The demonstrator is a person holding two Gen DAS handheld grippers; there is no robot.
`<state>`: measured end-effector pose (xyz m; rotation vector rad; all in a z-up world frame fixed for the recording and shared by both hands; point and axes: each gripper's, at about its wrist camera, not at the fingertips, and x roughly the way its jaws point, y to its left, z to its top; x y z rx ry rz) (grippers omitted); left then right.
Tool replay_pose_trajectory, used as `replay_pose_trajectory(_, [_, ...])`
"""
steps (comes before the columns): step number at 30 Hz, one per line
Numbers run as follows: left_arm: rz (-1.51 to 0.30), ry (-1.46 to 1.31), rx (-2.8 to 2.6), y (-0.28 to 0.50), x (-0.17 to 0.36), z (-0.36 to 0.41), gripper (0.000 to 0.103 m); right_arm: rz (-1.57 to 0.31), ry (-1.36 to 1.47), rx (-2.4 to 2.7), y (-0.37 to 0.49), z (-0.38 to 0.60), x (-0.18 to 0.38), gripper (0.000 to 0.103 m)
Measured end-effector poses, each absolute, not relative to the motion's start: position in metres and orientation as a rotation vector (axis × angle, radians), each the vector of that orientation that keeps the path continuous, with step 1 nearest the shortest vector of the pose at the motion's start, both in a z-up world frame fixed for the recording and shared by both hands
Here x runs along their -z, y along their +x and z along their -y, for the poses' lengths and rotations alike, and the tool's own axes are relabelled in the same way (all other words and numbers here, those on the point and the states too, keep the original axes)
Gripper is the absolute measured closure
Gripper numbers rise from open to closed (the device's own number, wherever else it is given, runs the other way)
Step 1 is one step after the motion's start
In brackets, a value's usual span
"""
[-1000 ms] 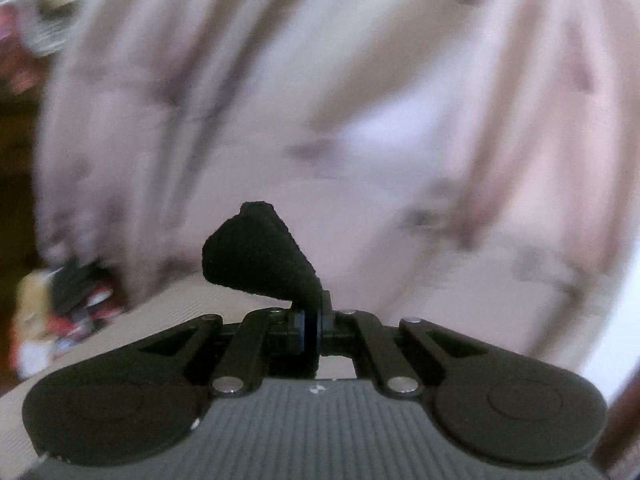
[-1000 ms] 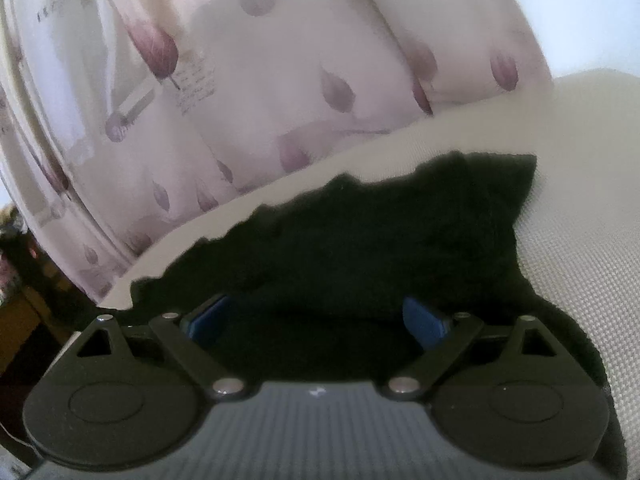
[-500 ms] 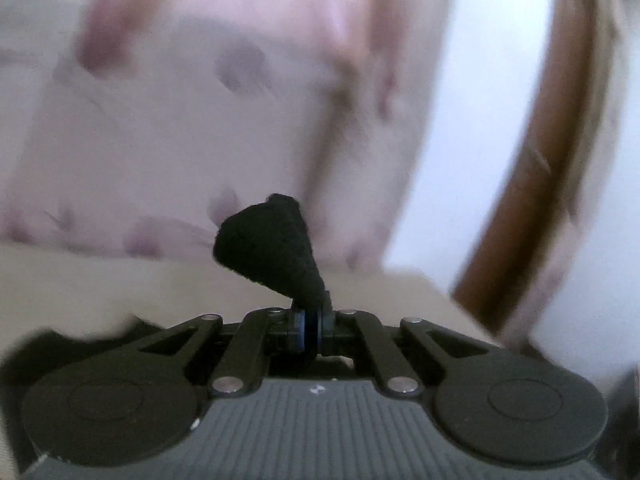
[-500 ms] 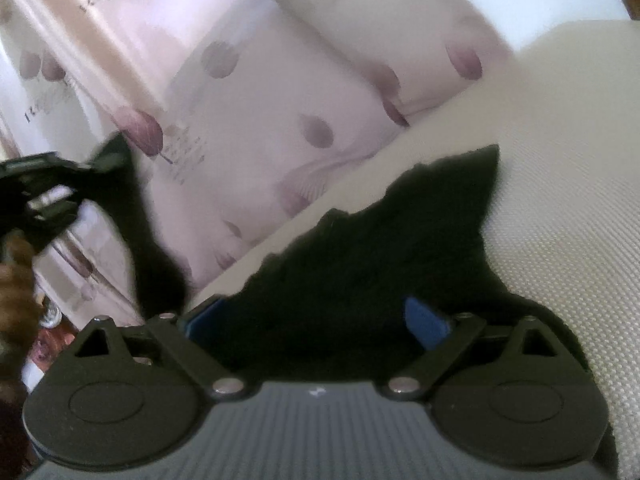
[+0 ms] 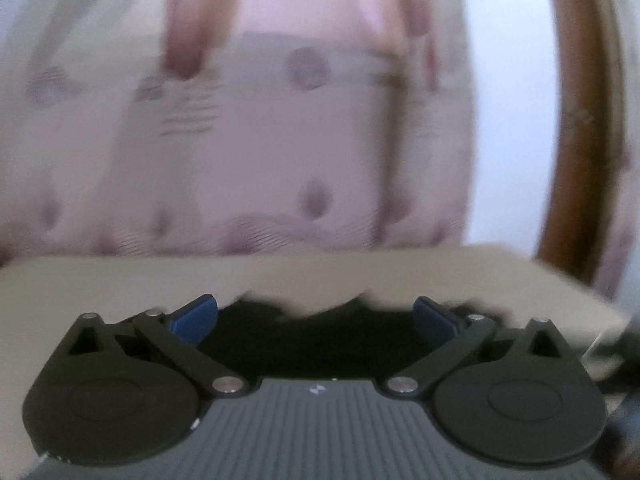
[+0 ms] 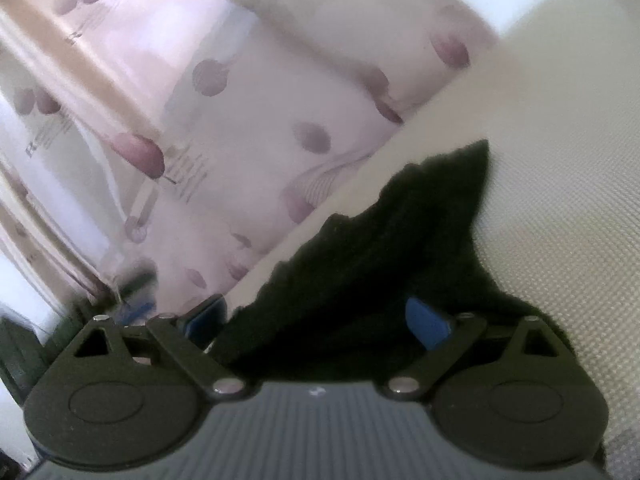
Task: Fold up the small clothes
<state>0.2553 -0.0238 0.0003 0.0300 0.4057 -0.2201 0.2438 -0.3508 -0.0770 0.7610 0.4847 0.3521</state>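
A pink flowered curtain (image 6: 224, 128) hangs behind the cream textured surface (image 6: 568, 184), where the black garment (image 6: 384, 264) lies spread. My right gripper (image 6: 320, 322) spreads its jaws wide over the cloth; my left gripper (image 5: 316, 318) is likewise wide at its edge.
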Motion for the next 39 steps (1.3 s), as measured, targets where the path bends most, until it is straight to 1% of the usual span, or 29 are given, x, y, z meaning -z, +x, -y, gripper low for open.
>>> replay_pose_trajectory(3, [-0.474, 0.058, 0.126, 0.258, 0.024, -0.006, 0.004, -0.476, 0.710, -0.332, 0.254, 0.359, 0.064, 0.006])
replay_pose_trajectory(6, [-0.512, 0.020, 0.077, 0.267, 0.041, -0.032, 0.005, -0.501, 0.644, -0.314, 0.278, 0.365, 0.057, 0.006])
replay_pose_trajectory(10, [-0.531, -0.091, 0.059, 0.265, 0.047, -0.060, 0.004, -0.532, 0.508, -0.293, 0.313, 0.364, 0.053, 0.006])
replay_pose_trajectory(11, [-0.527, -0.113, 0.048, 0.266, 0.048, -0.064, 0.004, -0.546, 0.490, -0.299, 0.319, 0.363, 0.054, 0.008])
replay_pose_trajectory(12, [-0.529, -0.127, 0.034, 0.267, 0.049, -0.067, 0.004, -0.569, 0.466, -0.306, 0.326, 0.362, 0.055, 0.014])
replay_pose_trajectory(14, [-0.524, -0.143, 0.043, 0.267, 0.049, -0.064, 0.004, -0.639, 0.400, -0.325, 0.336, 0.352, 0.058, 0.067])
replay_pose_trajectory(15, [-0.522, -0.150, 0.046, 0.268, 0.049, -0.066, 0.003, -0.653, 0.370, -0.334, 0.337, 0.346, 0.059, 0.072])
replay_pose_trajectory(16, [-0.521, -0.152, 0.046, 0.262, 0.048, -0.066, 0.003, -0.654, 0.350, -0.348, 0.336, 0.341, 0.059, 0.073])
replay_pose_trajectory(17, [-0.522, -0.153, 0.046, 0.261, 0.046, -0.065, 0.003, -0.650, 0.328, -0.373, 0.335, 0.336, 0.058, 0.078])
replay_pose_trajectory(19, [-0.524, -0.166, 0.045, 0.261, 0.046, -0.068, 0.002, -0.611, 0.308, -0.400, 0.326, 0.328, 0.052, 0.084])
replay_pose_trajectory(21, [-0.526, -0.189, 0.034, 0.257, 0.045, -0.072, 0.001, -0.571, 0.280, -0.420, 0.314, 0.323, 0.044, 0.084])
replay_pose_trajectory(24, [-0.535, -0.247, 0.024, 0.258, 0.047, -0.080, 0.001, -0.585, 0.247, -0.392, 0.305, 0.325, 0.047, 0.084])
replay_pose_trajectory(26, [-0.536, -0.277, 0.018, 0.258, 0.048, -0.084, 0.001, -0.615, 0.254, -0.361, 0.304, 0.335, 0.052, 0.083])
replay_pose_trajectory(27, [-0.534, -0.286, 0.019, 0.257, 0.048, -0.085, 0.001, -0.619, 0.246, -0.343, 0.306, 0.337, 0.052, 0.080])
replay_pose_trajectory(28, [-0.531, -0.287, 0.019, 0.257, 0.047, -0.085, 0.001, -0.613, 0.237, -0.320, 0.305, 0.341, 0.052, 0.069])
replay_pose_trajectory(29, [-0.529, -0.285, 0.020, 0.256, 0.047, -0.084, 0.001, -0.607, 0.238, -0.313, 0.306, 0.344, 0.052, 0.044])
replay_pose_trajectory(30, [-0.527, -0.278, 0.020, 0.256, 0.047, -0.083, 0.001, -0.601, 0.245, -0.318, 0.306, 0.346, 0.052, 0.029])
replay_pose_trajectory(31, [-0.526, -0.272, 0.021, 0.256, 0.046, -0.082, 0.001, -0.587, 0.254, -0.334, 0.307, 0.347, 0.052, 0.011])
replay_pose_trajectory(33, [-0.525, -0.262, 0.022, 0.256, 0.046, -0.081, 0.001, -0.573, 0.241, -0.352, 0.312, 0.346, 0.052, 0.012])
replay_pose_trajectory(36, [-0.530, -0.261, 0.020, 0.257, 0.047, -0.081, 0.000, -0.629, 0.220, -0.352, 0.331, 0.338, 0.058, 0.013])
replay_pose_trajectory(37, [-0.532, -0.263, 0.018, 0.257, 0.047, -0.082, 0.000, -0.658, 0.224, -0.339, 0.337, 0.336, 0.061, 0.017])
replay_pose_trajectory(38, [-0.535, -0.265, 0.017, 0.257, 0.047, -0.082, 0.000, -0.667, 0.223, -0.338, 0.339, 0.334, 0.062, 0.032])
replay_pose_trajectory(39, [-0.536, -0.269, 0.016, 0.257, 0.047, -0.083, 0.000, -0.672, 0.220, -0.343, 0.339, 0.333, 0.063, 0.041])
